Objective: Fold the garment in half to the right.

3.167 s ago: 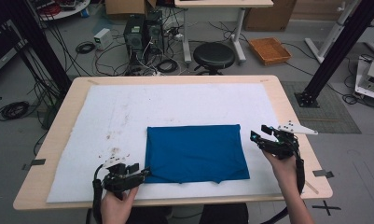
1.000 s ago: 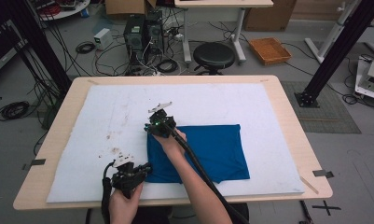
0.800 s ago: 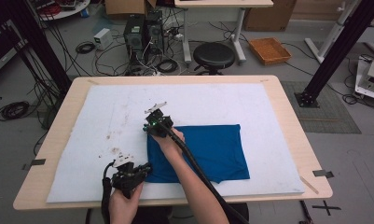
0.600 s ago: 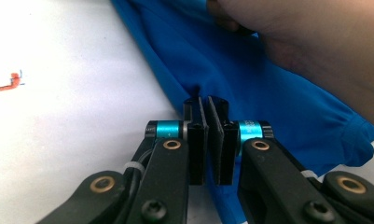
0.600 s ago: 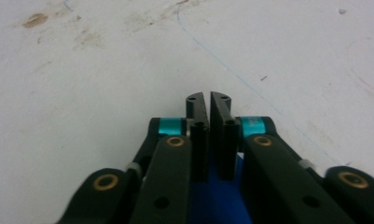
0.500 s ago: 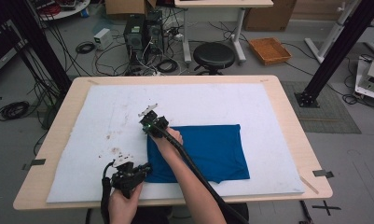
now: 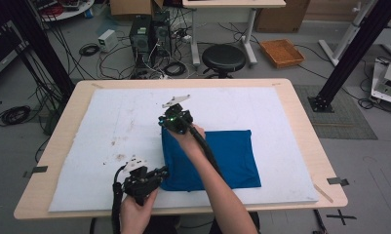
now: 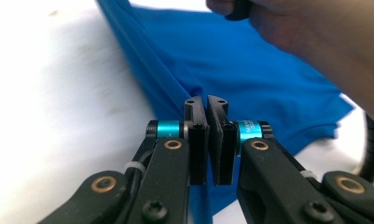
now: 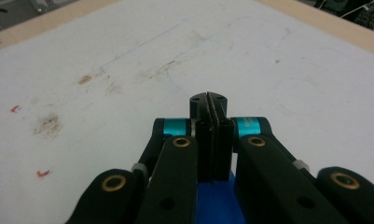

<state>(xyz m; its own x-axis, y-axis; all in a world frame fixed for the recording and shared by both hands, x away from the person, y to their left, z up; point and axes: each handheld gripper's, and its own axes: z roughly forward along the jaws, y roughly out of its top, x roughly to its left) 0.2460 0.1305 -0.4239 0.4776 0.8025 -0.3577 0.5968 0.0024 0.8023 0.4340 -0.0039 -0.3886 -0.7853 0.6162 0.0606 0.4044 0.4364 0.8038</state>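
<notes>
High view gives us the clearest read: we are folding a blue cloth that lies on the white mat, toward the near edge of the surface and a little right of its middle. Our left tongs sit at the cloth's near left corner, and in the left gripper view the jaws are pressed almost together with blue fabric pinched between them. Our right tongs are over the cloth's far left corner, the right arm lying across the fabric. In the right gripper view the jaws are closed tight, and blue shows just beneath them, so we judge that they hold an edge of the cloth, though the bite itself is hidden.

As we judge it, the fold from the right side over to the left is nearly done: the edge has been brought across and needs only to be laid flat and released, then any further fold made.

Compared with about three seconds ago, the right tongs have crossed from the cloth's right side to its left, and over the last second they have crept slightly farther out. The left tongs have barely moved.
</notes>
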